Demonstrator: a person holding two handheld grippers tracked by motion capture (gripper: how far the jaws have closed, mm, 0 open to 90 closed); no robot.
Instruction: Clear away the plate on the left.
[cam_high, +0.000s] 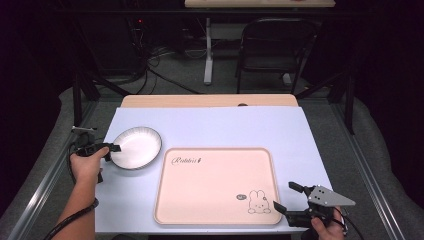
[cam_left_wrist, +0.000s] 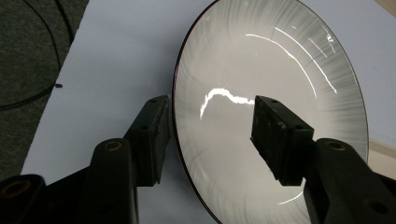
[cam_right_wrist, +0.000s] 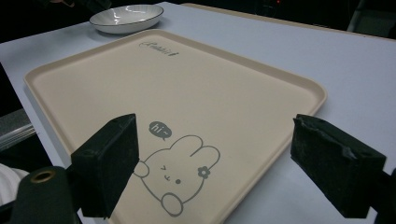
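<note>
Porcelain comes first: a round white shallow bowl (cam_high: 136, 147) with a thin dark rim and fine ribbed lines around its wall sits on the pale blue table cover (cam_high: 225, 127), towards its left side and just beside the far left corner of the tray. Your left gripper (cam_high: 113, 152) straddles the near left rim of that bowl, with its 2 jaws parted; in the left gripper view 1 black pad sits outside the rim over the cover and the other hangs over the glossy inside, and you cannot tell from these views whether either pad touches the bowl (cam_left_wrist: 271, 102). Your left hand (cam_high: 86, 165) holds that gripper from the table's left edge, and its black cable loops back along your forearm. Next to the bowl lies the beige rectangular plastic tray (cam_high: 200, 200) with rounded corners, a cursive word printed near its far left corner and a cartoon rabbit (cam_high: 259, 202) with a small speech bubble near its near right corner. Your right gripper (cam_high: 288, 197) hovers at the near right of the tray, jaws spread wide with nothing between them, pointing across the rabbit (cam_right_wrist: 180, 179). Beyond the table stands a dark folding chair (cam_high: 272, 45) on the grey floor.
</note>
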